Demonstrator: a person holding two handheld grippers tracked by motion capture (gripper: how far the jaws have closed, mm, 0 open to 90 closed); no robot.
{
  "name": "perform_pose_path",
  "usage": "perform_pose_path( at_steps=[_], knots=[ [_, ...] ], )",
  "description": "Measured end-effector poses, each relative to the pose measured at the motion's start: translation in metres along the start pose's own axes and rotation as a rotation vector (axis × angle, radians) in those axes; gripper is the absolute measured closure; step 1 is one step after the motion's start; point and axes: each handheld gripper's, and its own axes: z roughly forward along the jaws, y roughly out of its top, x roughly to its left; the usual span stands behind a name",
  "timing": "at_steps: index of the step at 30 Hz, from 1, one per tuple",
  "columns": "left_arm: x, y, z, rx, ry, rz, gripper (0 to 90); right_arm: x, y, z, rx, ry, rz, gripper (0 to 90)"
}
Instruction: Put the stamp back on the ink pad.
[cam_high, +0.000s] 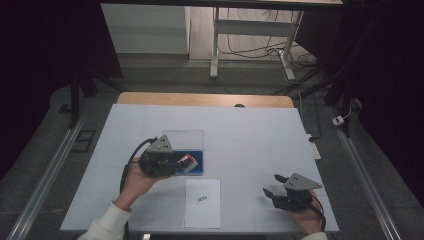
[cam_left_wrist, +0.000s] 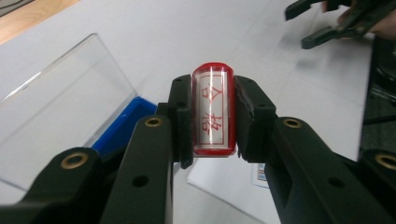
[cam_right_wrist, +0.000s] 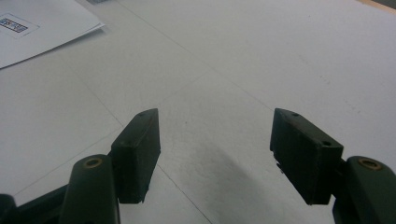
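A: What do the jaws hold at this moment?

B: The left gripper (cam_left_wrist: 212, 116) is clenched on a clear stamp (cam_left_wrist: 212, 112) with a red rim, one black pad pressed to each of its long sides. Its face, turned to the left gripper view, bears red characters in a red frame. The stamp's far end is hidden behind its own face.

A: And from above?

B: In the high view the left gripper (cam_high: 176, 162) covers most of the stamp (cam_high: 187, 161); just a red and white tip is visible, held over the blue case (cam_high: 198, 169).

A: What lies inside that case?

B: Hard to make out. The blue tray is largely masked by the gripper and stamp, and its clear lid (cam_high: 183, 140) stands open behind it. In the left gripper view the lid (cam_left_wrist: 60, 98) runs off the left edge and the blue case (cam_left_wrist: 122, 128) is half hidden by the jaws.

A: The other hand?

B: The right gripper (cam_right_wrist: 215, 156) is released, jaws wide apart above the bare white worktop (cam_right_wrist: 261, 56). A sheet of paper (cam_high: 202, 202) with a small label sits between the two hands, its corner cut off in the right gripper view.
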Motion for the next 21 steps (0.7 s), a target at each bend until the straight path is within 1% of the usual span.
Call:
perform_pose_path(
  at_steps=[6,11,15,17,21],
  knots=[
    [0.006,-0.001,0.004,0.008,0.025,-0.011,70.2,0.0,0.0,0.0,-0.001,0.0,0.004,32.7],
    [0.014,-0.002,0.009,0.017,0.05,-0.017,70.2,0.0,0.0,0.0,0.001,-0.001,-0.005,32.6],
    [0.026,-0.004,0.019,0.039,0.065,-0.022,70.2,-0.001,0.0,0.0,-0.006,-0.002,0.004,32.7],
    [0.032,-0.005,0.025,0.053,0.071,-0.031,70.2,-0.001,0.0,-0.001,-0.005,-0.003,0.007,32.7],
    [0.045,-0.008,0.036,0.099,0.08,-0.046,70.2,-0.003,-0.003,-0.001,-0.005,-0.007,0.017,32.7]
  ],
)
